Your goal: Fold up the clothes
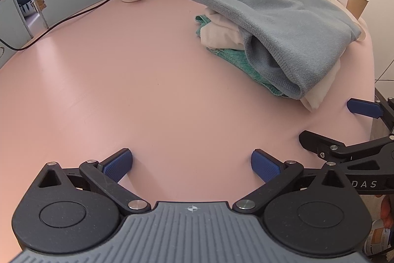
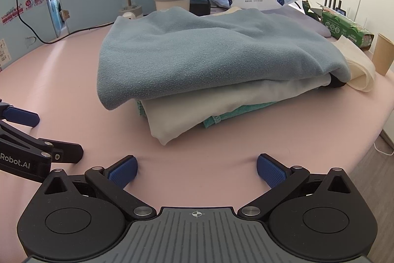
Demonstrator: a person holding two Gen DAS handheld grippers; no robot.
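The folded stack (image 2: 216, 70) sits dead ahead of the right gripper (image 2: 196, 170) — upper right for the left gripper (image 1: 191, 164). Both gape wide, empty; right is nearer.

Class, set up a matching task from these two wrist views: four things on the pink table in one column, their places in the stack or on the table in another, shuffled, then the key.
Things:
1. blue-grey cloth
2. white garment
3. teal garment
4. paper cup

Places:
A. bottom of the stack
B. standing right of the stack
C. top of the stack
D. middle layer

Pairs: 1-C, 2-D, 3-A, 4-B
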